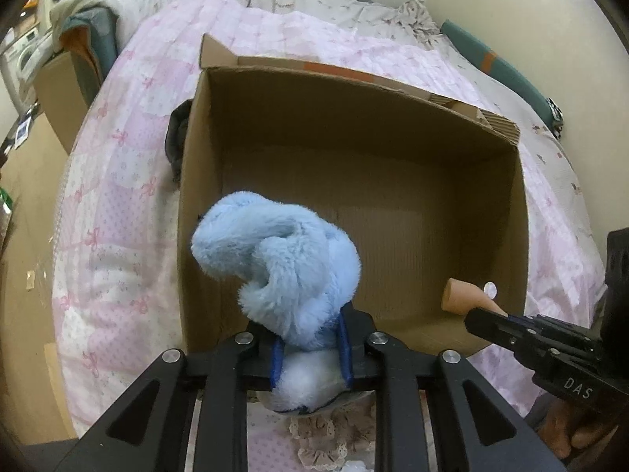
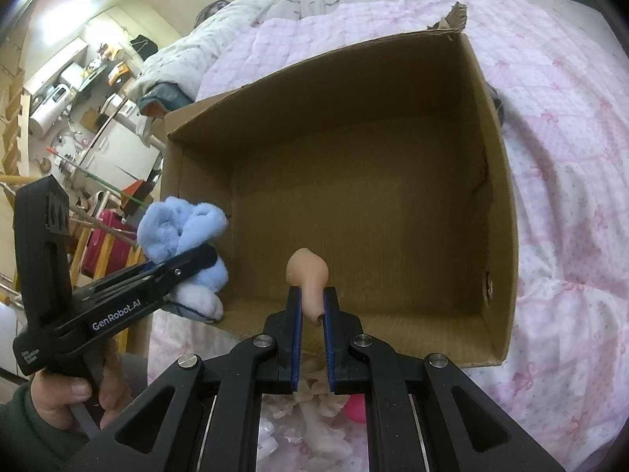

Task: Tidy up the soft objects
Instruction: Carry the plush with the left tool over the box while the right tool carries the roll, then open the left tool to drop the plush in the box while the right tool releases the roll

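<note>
So both grippers are loaded up and parked right at the near edge of the cardboard box [image 1: 354,165], which sits open on the pink quilt [image 1: 118,196] on the bed. The box looks empty inside from both views, so my guess is this is the very start of the sorting, with both items about to go in.

The left gripper [image 1: 310,348] has its jaws closed snug around the lower part of a fluffy blue plush toy [image 1: 275,259]. The white bottom of the toy bulges out behind the blue pads, and the floppy blue part flops forward over the box's near-left corner. Grabbing it low like that makes sense: the bulk hangs out front, so it should just drop into the box once the jaws let go.

The right gripper [image 2: 312,306] is pinched nearly shut on a small peach-coloured rubbery thing [image 2: 306,275], maybe a squishy toy, I honestly can't tell what it is. It's held by its narrow end so the fatter end pokes out over the box floor near the front wall.

Both items are over the box but not touching the bottom yet, as far as I can see. Next move probably just needs a little lowering and opening. Only risk I'd flag is the plush catching on the left wall.
</note>
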`<state>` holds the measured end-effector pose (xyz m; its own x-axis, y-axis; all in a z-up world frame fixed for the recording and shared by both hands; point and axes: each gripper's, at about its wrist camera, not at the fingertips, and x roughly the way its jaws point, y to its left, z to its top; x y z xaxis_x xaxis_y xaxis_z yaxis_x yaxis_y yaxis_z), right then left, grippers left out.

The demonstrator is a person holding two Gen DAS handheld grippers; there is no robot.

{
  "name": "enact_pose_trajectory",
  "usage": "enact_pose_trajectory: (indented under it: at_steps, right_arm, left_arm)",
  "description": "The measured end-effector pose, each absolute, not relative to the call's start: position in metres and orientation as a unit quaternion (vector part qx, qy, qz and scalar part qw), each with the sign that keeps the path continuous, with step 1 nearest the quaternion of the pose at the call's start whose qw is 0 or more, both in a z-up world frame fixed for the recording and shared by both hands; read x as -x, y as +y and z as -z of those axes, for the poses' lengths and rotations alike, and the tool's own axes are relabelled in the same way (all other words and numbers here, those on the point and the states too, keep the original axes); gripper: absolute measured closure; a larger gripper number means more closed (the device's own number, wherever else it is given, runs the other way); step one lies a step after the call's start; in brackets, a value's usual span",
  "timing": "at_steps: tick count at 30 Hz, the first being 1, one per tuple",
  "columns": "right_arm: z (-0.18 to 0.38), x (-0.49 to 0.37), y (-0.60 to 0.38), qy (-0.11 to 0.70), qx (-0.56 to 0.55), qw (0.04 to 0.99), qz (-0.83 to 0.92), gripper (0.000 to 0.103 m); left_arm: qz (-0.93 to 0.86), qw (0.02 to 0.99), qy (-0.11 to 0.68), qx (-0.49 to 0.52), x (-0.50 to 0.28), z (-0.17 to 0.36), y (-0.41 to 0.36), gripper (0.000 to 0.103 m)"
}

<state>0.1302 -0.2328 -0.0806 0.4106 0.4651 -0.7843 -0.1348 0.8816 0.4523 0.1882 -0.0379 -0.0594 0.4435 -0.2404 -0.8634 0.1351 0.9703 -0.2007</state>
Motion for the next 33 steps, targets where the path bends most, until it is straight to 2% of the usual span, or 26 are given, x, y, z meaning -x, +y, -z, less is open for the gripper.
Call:
enact_pose_trajectory:
  at_steps: [16,27,28,31,32,33]
  right_arm:
    - [0.0842,-0.1377,-0.2234,0.518,-0.149,0.825,-0.171,0.091]
    - [0.0848,-0.1365,-0.226,0.516,-0.15,0.827,-0.162,0.091]
    - [0.0844,-0.1363,-0.2269,0.515,-0.151,0.828,-0.162,0.091]
    - [0.0813,-0.1351,-0.2279,0.506,-0.148,0.835,-0.157,0.091]
    - [0.0801,-0.1344,-0.2287,0.502,-0.15,0.837,-0.158,0.09]
    - [0.0794,-0.1339,-0.2296,0.5,-0.153,0.837,-0.159,0.085]
  left_arm:
    - [0.118,0.851,0.51,0.046,-0.1842,0.0596,-0.0437,0.082]
    - [0.112,0.853,0.509,0.028,-0.1818,0.0598,-0.0465,0.072]
    - [0.112,0.852,0.51,0.027,-0.1818,0.0595,-0.0476,0.069]
    - [0.109,0.853,0.51,0.022,-0.1818,0.058,-0.0486,0.051]
    - [0.108,0.854,0.509,0.021,-0.1818,0.0572,-0.0487,0.048]
    - [0.106,0.856,0.505,0.02,-0.1813,0.0557,-0.049,0.048]
